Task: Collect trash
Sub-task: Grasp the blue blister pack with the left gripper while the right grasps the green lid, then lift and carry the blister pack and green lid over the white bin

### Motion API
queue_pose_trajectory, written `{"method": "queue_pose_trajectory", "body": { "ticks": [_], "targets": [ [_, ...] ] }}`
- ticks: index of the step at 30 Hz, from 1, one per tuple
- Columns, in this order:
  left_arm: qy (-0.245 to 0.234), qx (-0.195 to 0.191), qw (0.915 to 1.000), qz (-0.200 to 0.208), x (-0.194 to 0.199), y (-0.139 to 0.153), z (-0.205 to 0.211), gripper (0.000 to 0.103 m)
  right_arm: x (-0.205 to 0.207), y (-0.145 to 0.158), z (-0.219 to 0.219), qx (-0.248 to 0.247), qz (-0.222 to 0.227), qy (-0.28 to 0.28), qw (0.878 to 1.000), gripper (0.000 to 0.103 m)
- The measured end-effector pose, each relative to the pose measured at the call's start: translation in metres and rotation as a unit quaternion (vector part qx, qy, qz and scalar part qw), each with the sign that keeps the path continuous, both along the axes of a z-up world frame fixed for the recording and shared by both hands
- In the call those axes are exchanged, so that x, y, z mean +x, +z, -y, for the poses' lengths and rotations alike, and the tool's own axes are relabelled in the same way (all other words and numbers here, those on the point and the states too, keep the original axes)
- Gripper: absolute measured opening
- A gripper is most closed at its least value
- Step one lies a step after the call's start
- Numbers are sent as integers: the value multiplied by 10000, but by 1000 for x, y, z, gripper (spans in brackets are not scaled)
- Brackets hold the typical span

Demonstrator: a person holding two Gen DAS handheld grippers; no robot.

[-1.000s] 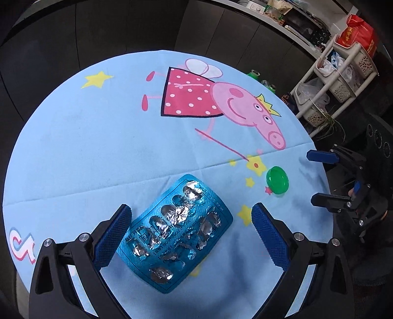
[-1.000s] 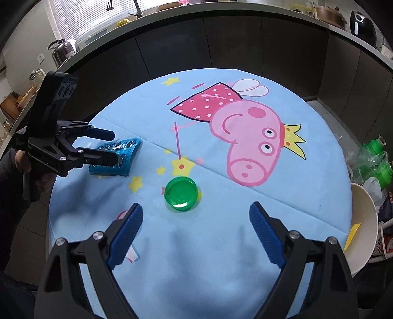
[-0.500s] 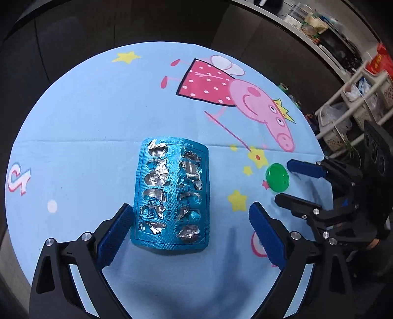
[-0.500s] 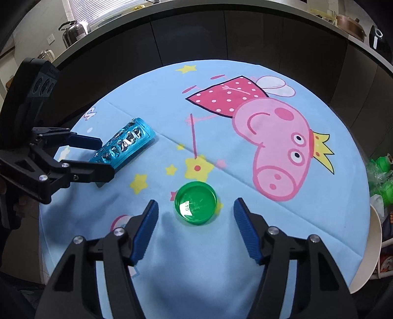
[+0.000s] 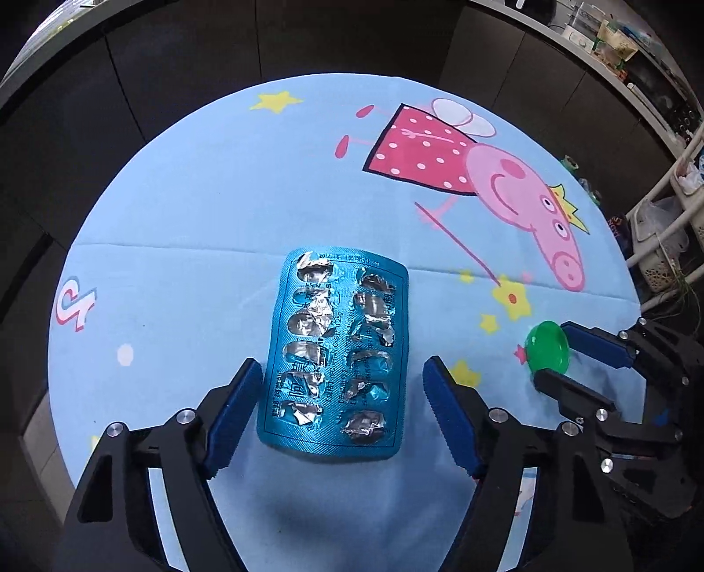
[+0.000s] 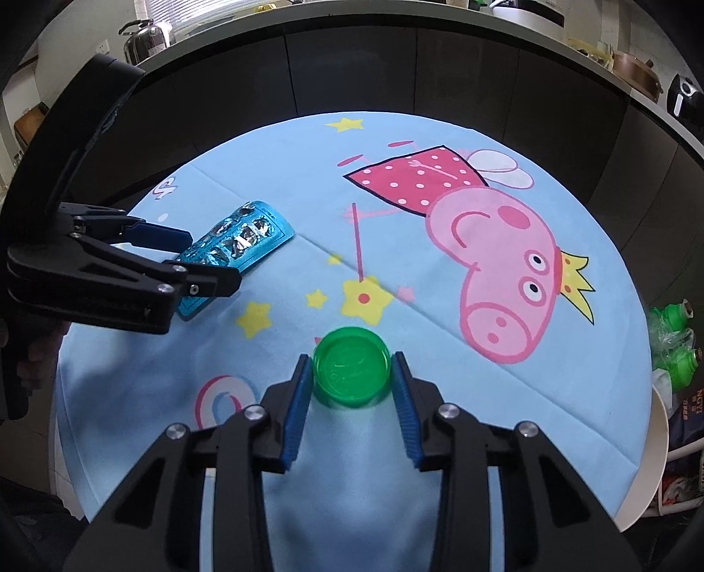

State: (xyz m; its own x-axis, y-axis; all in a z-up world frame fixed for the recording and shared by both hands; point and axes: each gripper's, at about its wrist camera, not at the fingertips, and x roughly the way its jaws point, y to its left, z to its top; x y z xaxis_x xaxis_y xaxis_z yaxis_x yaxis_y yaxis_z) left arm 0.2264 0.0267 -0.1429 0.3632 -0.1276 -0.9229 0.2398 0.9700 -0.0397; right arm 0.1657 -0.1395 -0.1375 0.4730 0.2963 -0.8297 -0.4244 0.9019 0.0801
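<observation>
Round table, light-blue cartoon-pig tablecloth [image 5: 211, 211].

Item 1: empty blister pack [image 5: 336, 354], teal foil, 10 burst pockets in 2 columns, flat on the cloth. Left gripper [image 5: 341, 387] straddles its near end; jaws closing, the pack between them, pads just clear of its edges.

Item 2: green bottle cap [image 6: 351, 369], open side up, on the cloth by a yellow star. Right gripper [image 6: 351, 387] jaws closing, blue pads against both sides of the cap.

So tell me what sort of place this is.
Probably a home kitchen or dining area: a kettle and a pot stand on the countertop behind a round table with a cartoon tablecloth.
</observation>
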Motion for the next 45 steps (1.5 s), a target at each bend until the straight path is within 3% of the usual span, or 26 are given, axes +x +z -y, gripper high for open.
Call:
{"method": "queue_pose_trajectory", "body": {
  "ticks": [3, 10, 15, 21, 31, 45],
  "targets": [
    [-83, 301, 9994, 160, -5, -3, 6, 68, -7, 6, 3, 82, 49, -27, 10000, 37],
    [12, 282, 9992, 275, -9, -2, 5, 63, -22, 25, 15, 349, 195, -155, 9991, 37],
    [256, -25, 9995, 175, -17, 7, 0, 62, -36, 41, 26, 466, 377, -226, 9979, 37],
    [234, -386, 9978, 484, -39, 48, 8, 62, -48, 58, 50, 703, 558, -457, 9949, 37],
    [-197, -499, 9936, 998, -67, 106, 60, 62, -65, 82, 94, 1001, 887, -884, 9871, 37],
    [-929, -442, 9862, 1297, -72, 138, 157, 62, -78, 85, 170, 1377, 1108, -1605, 9711, 37]
  ]
}}
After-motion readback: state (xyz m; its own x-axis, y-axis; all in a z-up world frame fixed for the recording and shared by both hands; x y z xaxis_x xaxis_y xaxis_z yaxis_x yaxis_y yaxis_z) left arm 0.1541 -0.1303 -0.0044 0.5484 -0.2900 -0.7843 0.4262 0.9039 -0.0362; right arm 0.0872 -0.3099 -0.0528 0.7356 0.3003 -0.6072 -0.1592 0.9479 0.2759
